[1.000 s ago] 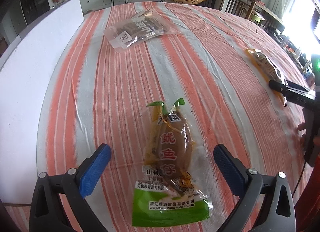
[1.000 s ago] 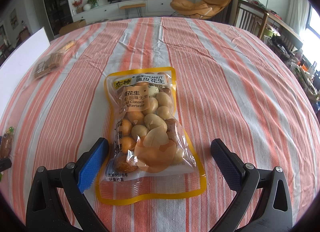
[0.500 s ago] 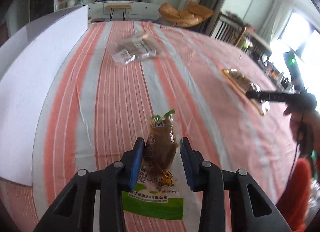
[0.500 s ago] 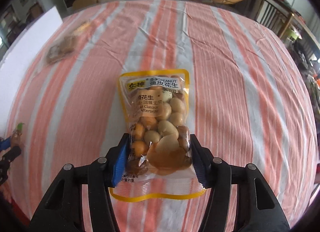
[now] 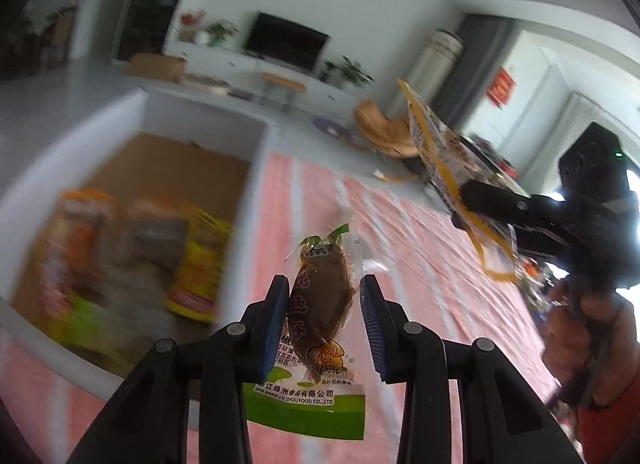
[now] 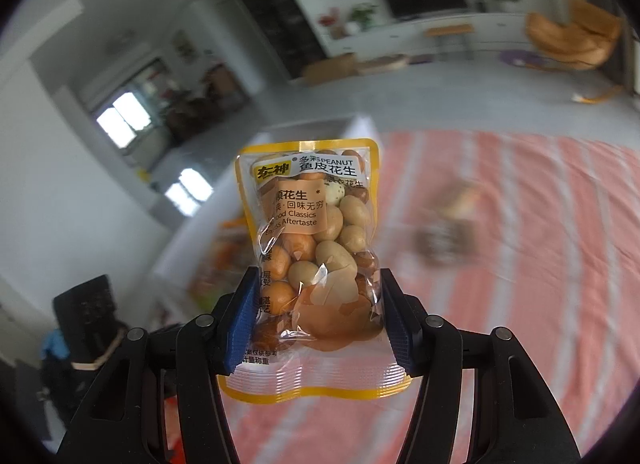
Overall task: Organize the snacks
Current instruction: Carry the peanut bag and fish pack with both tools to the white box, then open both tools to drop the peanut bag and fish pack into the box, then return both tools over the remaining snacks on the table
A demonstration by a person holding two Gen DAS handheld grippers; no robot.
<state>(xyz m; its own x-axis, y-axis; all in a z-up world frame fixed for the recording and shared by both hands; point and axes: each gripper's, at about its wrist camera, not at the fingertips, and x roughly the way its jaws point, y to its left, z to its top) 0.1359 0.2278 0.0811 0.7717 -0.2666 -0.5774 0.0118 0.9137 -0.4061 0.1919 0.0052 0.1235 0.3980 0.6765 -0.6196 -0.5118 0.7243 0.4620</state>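
Observation:
My left gripper [image 5: 324,288] is shut on a brown squid snack packet [image 5: 320,312] with a green bottom edge, held in the air above the striped tablecloth [image 5: 400,264]. My right gripper [image 6: 316,284] is shut on a yellow-edged peanut bag [image 6: 316,224], also held off the table and upright between the blue pads [image 6: 244,304]. In the left wrist view the right gripper [image 5: 472,200] shows at the right with the peanut bag [image 5: 436,144] raised, and a hand grips its handle. A white box [image 5: 256,168] with several blurred snack packs [image 5: 192,264] lies left of both.
A clear packet [image 6: 448,232] lies blurred on the cloth to the right of the peanut bag. The white box [image 6: 360,128] sits at the table's left edge. Beyond the table are a TV stand, an orange chair and grey floor.
Both grippers closed on their packets where they lay on the cloth, then lifted them and swung left towards the white box. The views are now tilted and blurred.

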